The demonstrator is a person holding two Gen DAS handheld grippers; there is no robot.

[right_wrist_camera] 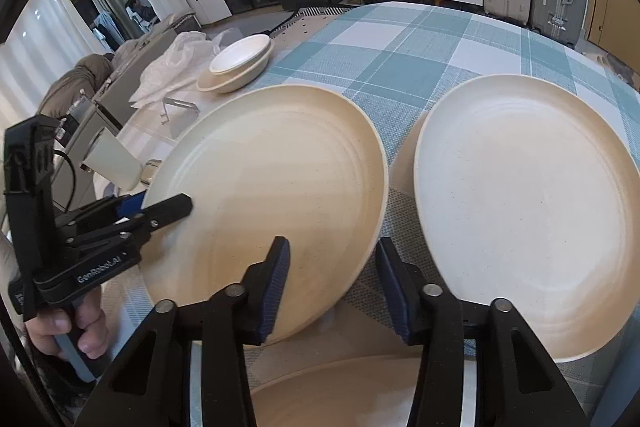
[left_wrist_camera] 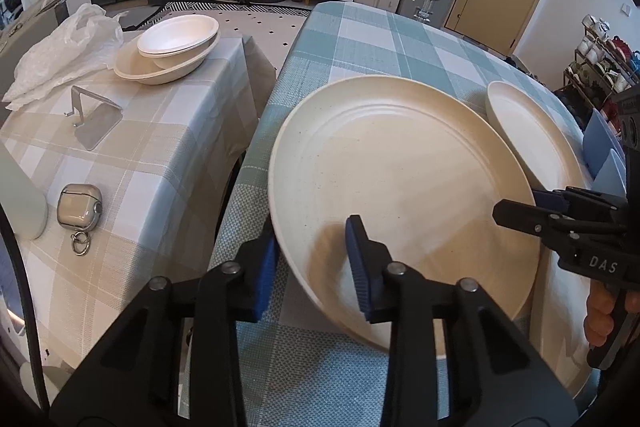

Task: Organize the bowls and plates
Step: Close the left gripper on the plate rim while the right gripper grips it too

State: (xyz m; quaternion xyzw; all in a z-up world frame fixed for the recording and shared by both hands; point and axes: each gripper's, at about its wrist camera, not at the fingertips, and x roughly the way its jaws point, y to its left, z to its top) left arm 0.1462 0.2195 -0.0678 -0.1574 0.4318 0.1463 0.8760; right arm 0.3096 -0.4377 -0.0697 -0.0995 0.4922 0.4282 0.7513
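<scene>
On the blue checked tablecloth (right_wrist_camera: 420,63) a big cream plate (left_wrist_camera: 404,195) sits tilted, its near edge lifted off the cloth, and both grippers have hold of it from opposite sides. The left gripper (left_wrist_camera: 316,263) straddles the plate's near-left rim, one blue pad under the rim and the other lying on the plate's inner face, so it looks clenched on the plate. The right gripper (right_wrist_camera: 332,283) bites the same plate's rim on the other side, one pad inside and one outside; whether that outer pad truly presses the edge I cannot tell for sure, but it reads as gripping. Two holds on a wide, shallow plate make sense: a single pinch at the rim would let it swing. A second plate (right_wrist_camera: 528,211) lies flat just beside it on the cloth, and another rim shows at the bottom of the right wrist view. Well apart on the beige side table (left_wrist_camera: 132,163), stacked bowls (left_wrist_camera: 176,43) rest by a plastic bag (left_wrist_camera: 64,51), likely where sorted pieces gather.
</scene>
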